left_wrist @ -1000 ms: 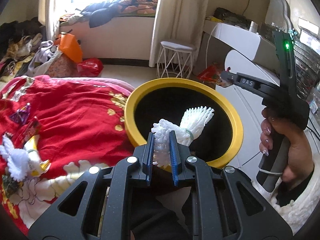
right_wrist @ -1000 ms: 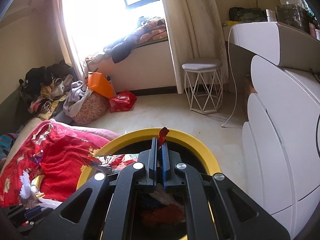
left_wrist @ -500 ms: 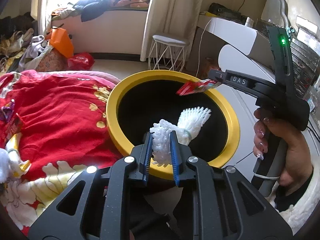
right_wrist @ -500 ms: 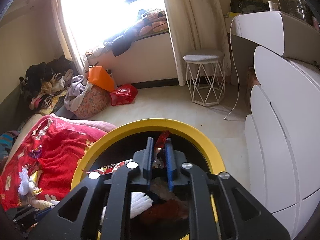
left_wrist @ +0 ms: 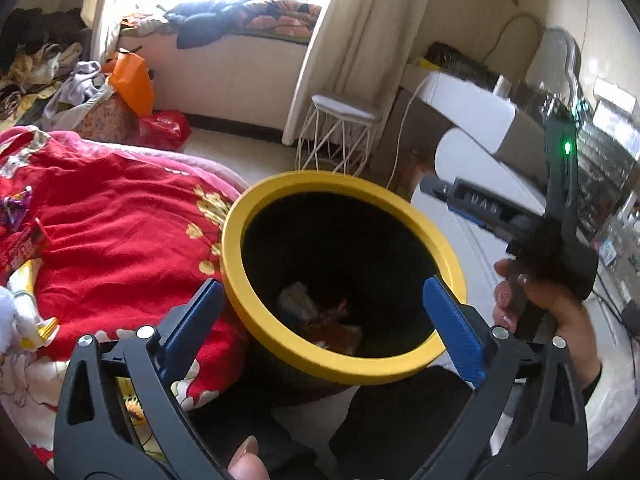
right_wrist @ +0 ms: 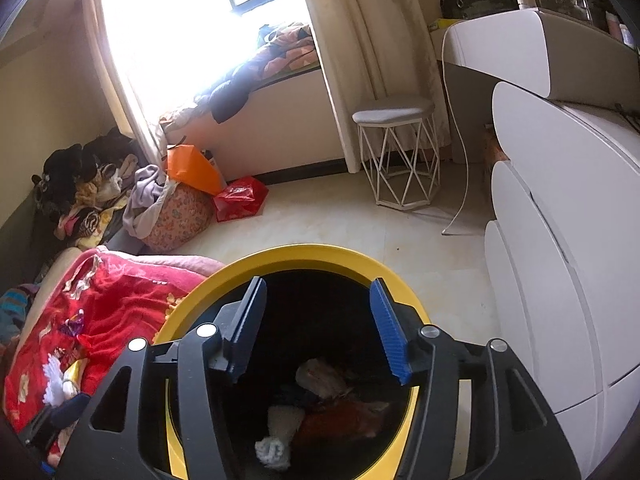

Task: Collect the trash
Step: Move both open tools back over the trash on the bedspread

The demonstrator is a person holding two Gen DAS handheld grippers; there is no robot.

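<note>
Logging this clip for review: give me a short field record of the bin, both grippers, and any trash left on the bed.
bin: yellow-rimmed bin beside the bed, black inside
bin contents: white foam netting and red wrappers at the bottom
left gripper: over the bin, jaws opening, nothing between them
right gripper: over the bin, jaws opening, nothing between them
left on bed: white foam piece and a purple wrapper on the red blanket

Bin bottom (right_wrist: 320, 408): dark, the trash there is a blur.
Bin near rim (right_wrist: 176, 440): behind my right tongs (right_wrist: 318, 328).
</note>
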